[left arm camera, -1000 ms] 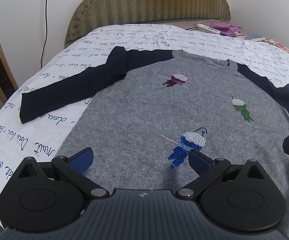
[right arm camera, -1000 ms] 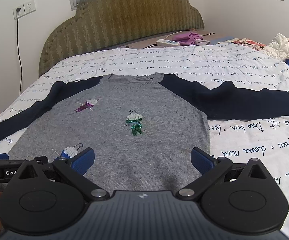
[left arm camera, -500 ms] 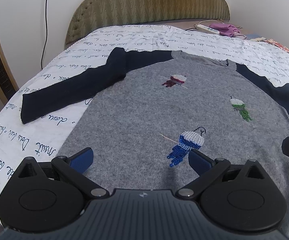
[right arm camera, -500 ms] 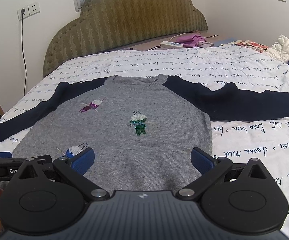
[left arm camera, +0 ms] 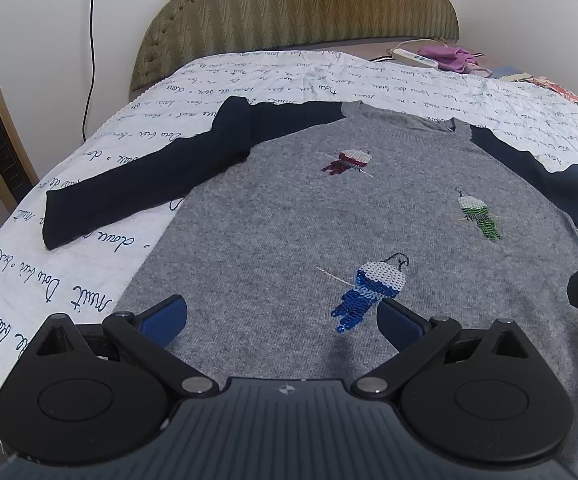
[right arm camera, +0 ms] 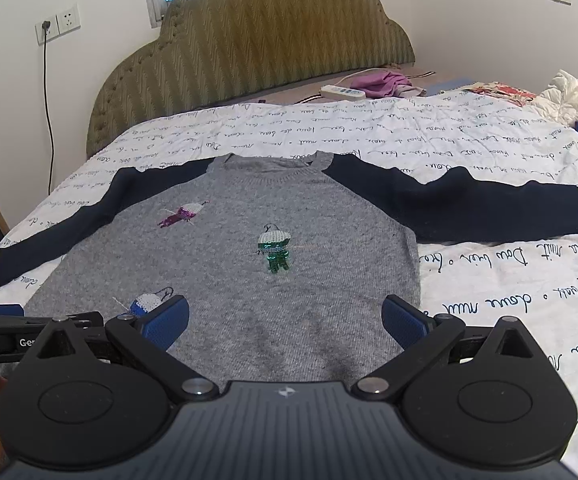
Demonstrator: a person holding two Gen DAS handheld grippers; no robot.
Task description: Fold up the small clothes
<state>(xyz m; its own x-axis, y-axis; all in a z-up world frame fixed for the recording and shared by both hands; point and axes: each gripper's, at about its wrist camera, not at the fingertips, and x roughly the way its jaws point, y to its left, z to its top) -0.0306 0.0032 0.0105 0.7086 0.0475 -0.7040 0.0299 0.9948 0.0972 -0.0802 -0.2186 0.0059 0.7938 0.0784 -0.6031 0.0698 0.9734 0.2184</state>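
Grey sweater (left arm camera: pixel 289 224) with navy sleeves (left arm camera: pixel 141 184) and three sequinned birds, spread flat, front up, on the script-printed bedspread (left arm camera: pixel 69 280); left gripper (left arm camera: pixel 281 316) and right gripper (right arm camera: pixel 285 316) poised side by side above the sweater's hem, jaws spread wide, grasping nothing.

A bed (right arm camera: pixel 489 276) with script-printed quilt carries a grey sweater (right arm camera: pixel 225 264), spread flat, navy sleeves outstretched.

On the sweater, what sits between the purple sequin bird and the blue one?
Only bare grey knit of the sweater: nothing lies between the purple bird and the blue bird. The left wrist view shows this best; the green bird sits off to the side.
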